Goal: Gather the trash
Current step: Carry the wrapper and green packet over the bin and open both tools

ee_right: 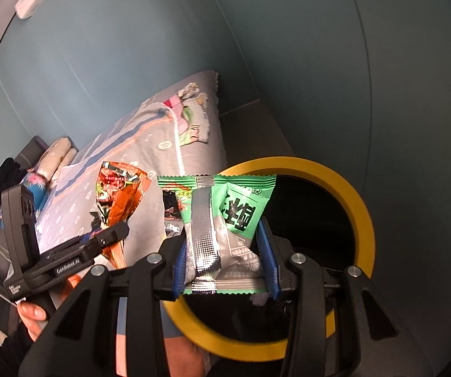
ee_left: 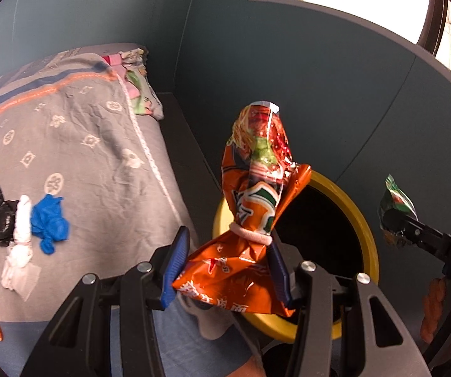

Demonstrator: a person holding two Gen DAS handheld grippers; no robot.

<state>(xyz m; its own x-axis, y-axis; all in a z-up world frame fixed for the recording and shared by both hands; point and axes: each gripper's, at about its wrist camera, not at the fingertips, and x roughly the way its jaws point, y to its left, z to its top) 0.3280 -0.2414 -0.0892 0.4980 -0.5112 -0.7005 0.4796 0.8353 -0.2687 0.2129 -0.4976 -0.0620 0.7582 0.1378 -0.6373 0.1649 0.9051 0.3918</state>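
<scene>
Right now there are two snack packets in play, one per claw. The left gripper (ee_left: pixel 225 267) is clenched on an orange packet (ee_left: pixel 250 216) tied round its waist with a pale band, red Chinese characters along its lower edge; it hangs over the 9 o'clock rim of the single yellow-rimmed bin (ee_left: pixel 365 220). The right gripper (ee_right: pixel 225 262) pinches a green packet (ee_right: pixel 225 220) bearing one big black Chinese character, held over the bin's 10 o'clock rim. "DAS" reads on the right tool's body, "GenRobot.AI" on the left's. On the grey bedcover (ee_left: pixel 84 144), at 9 o'clock from the bin, three crumpled bits lie touching: one black scrap (ee_left: pixel 2 216), one white tissue (ee_left: pixel 21 245), one blue glove (ee_left: pixel 49 223)
</scene>
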